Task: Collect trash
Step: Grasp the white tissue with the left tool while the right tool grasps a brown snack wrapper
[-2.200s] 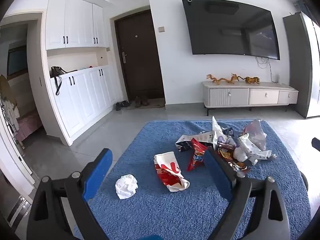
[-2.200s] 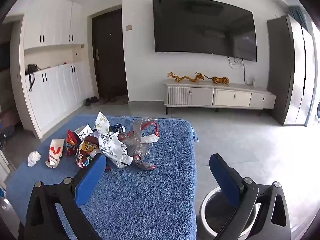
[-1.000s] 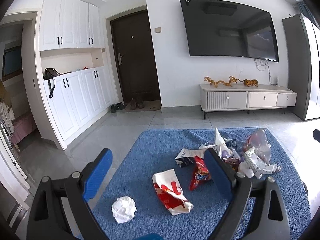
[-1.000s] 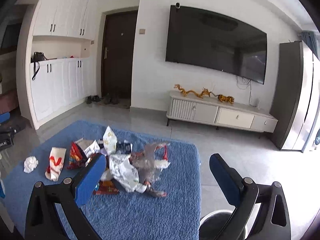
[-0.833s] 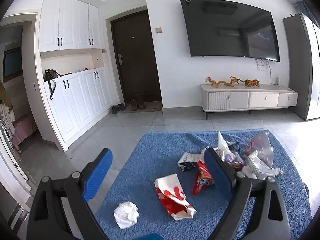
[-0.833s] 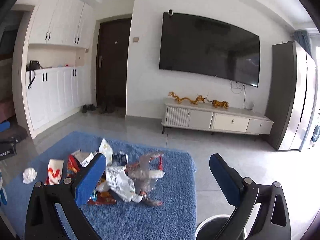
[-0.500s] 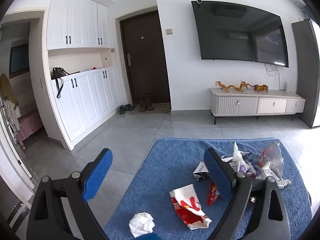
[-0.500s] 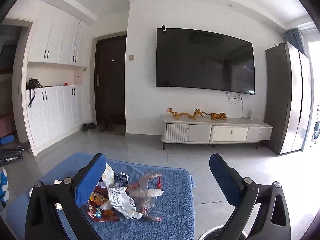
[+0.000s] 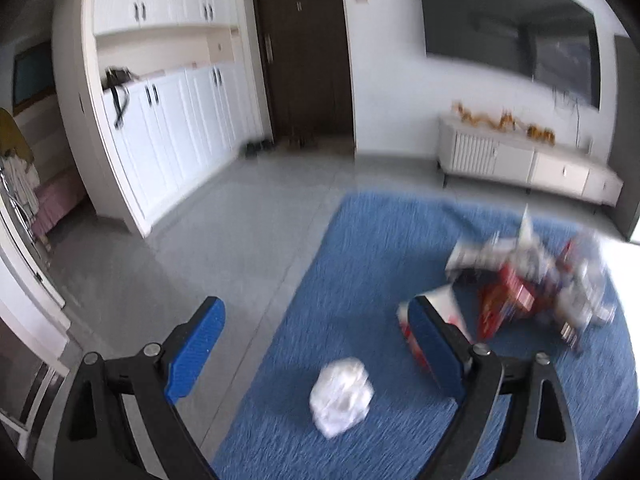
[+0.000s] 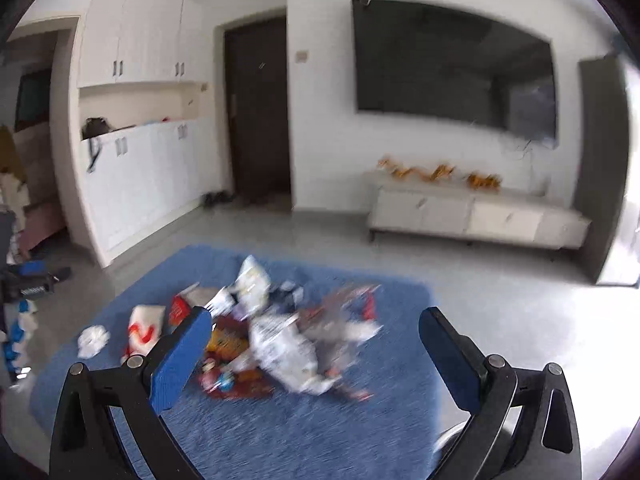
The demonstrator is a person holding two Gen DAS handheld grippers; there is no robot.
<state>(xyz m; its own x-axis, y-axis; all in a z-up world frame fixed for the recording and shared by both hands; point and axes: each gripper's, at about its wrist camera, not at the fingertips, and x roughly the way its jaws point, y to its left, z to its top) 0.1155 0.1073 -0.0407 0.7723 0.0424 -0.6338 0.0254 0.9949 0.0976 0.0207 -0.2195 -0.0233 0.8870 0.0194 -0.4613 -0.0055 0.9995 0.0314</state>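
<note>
Blue carpet (image 9: 360, 264) carries a crumpled tissue (image 9: 340, 396) between the left gripper (image 9: 316, 344)'s spread jaws, wrappers (image 10: 280, 340) between the right gripper (image 10: 316, 344)'s, also spread.

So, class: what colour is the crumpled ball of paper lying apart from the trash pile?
White. The crumpled paper ball shows best in the left wrist view, on the blue mat.

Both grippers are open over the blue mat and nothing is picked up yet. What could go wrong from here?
1. Both views are motion-blurred, so closing the left gripper on the crumpled white paper ball now could miss.
2. The loose pile of mixed wrappers overlaps; the right gripper may scatter pieces across the blue textured mat.
3. The white bin rim barely shows, so drops may miss.
</note>
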